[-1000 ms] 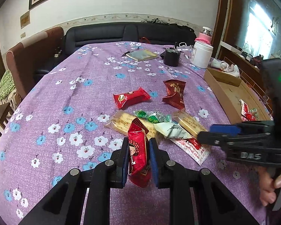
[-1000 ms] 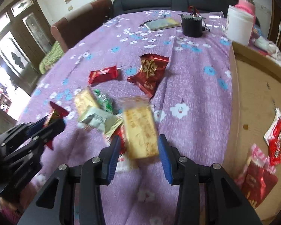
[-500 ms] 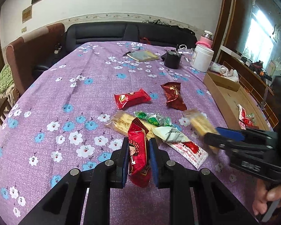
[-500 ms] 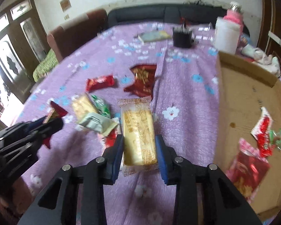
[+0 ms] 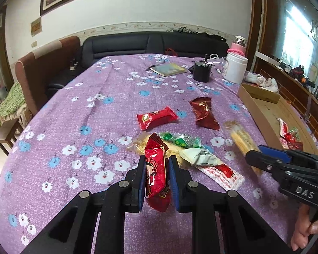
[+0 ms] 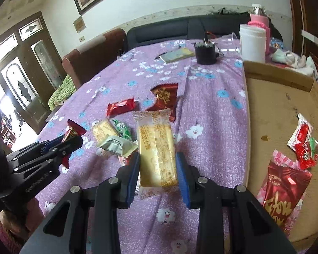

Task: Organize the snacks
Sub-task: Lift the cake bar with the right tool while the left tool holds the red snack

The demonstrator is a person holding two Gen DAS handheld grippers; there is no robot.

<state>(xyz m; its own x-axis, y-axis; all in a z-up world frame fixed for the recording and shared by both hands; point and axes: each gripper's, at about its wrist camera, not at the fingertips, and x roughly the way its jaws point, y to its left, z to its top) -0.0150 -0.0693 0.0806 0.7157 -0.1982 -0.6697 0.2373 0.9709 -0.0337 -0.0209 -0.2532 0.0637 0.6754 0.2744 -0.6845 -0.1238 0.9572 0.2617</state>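
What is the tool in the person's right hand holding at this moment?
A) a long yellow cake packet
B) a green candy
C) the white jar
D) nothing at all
A: in the right wrist view the right tool has its blue pads pressed on both sides of the yellow cake packet, lifted clear of the purple tablecloth.

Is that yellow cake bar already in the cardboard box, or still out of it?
Out. The yellow cake bar is clamped in the right tongs above the purple tablecloth, beside the cardboard box.
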